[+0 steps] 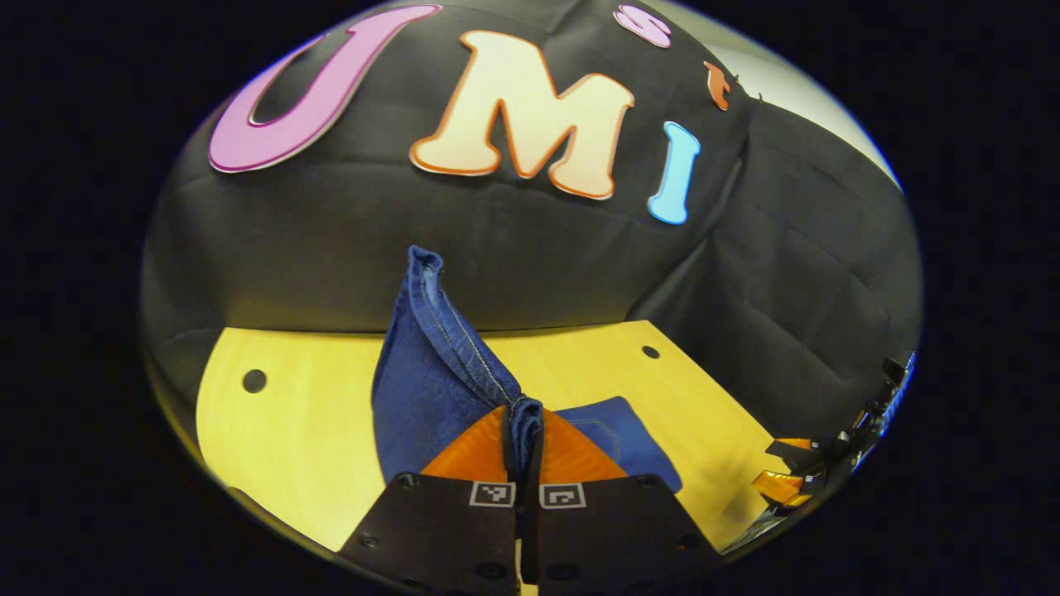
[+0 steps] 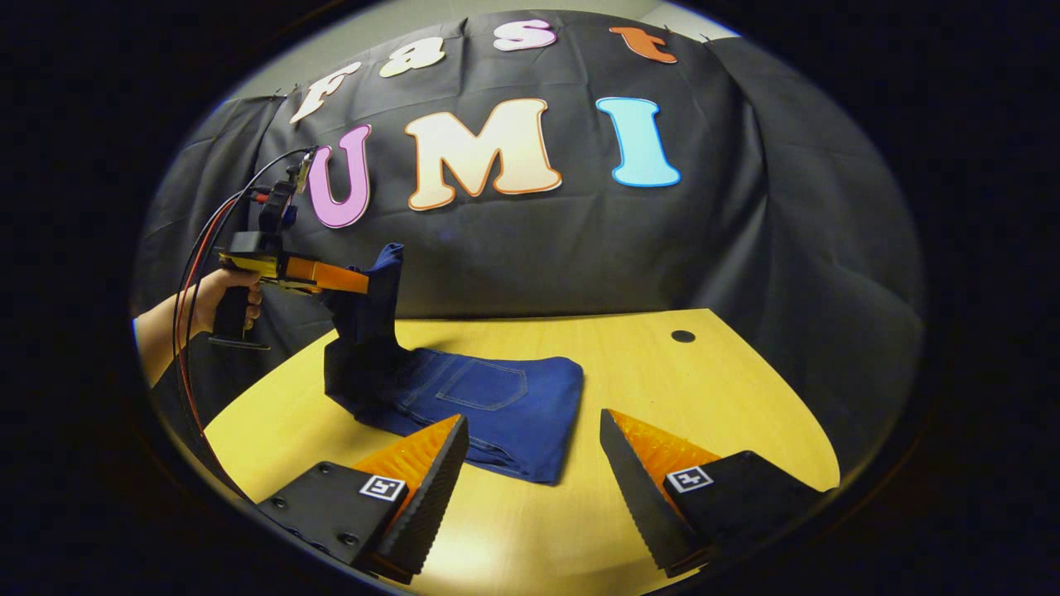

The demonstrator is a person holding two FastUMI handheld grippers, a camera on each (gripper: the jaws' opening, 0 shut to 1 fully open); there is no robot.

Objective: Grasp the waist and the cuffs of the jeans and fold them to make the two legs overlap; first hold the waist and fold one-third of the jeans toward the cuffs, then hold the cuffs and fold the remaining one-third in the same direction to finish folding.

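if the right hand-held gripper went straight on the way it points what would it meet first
Probably the jeans lying on the table: their near edge sits just ahead of the open right hand-held gripper, though depth is hard to judge.

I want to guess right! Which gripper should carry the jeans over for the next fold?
Probably the left gripper: it is shut on a lifted end of the jeans. The right gripper is open, holding nothing, above the table.

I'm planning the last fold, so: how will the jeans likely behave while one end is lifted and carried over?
Probably floppy: the end of the jeans pinched by the left gripper hangs in folds while the rest lies flat on the table. Likely fairly heavy denim, so it may drag. The right gripper is open above them.
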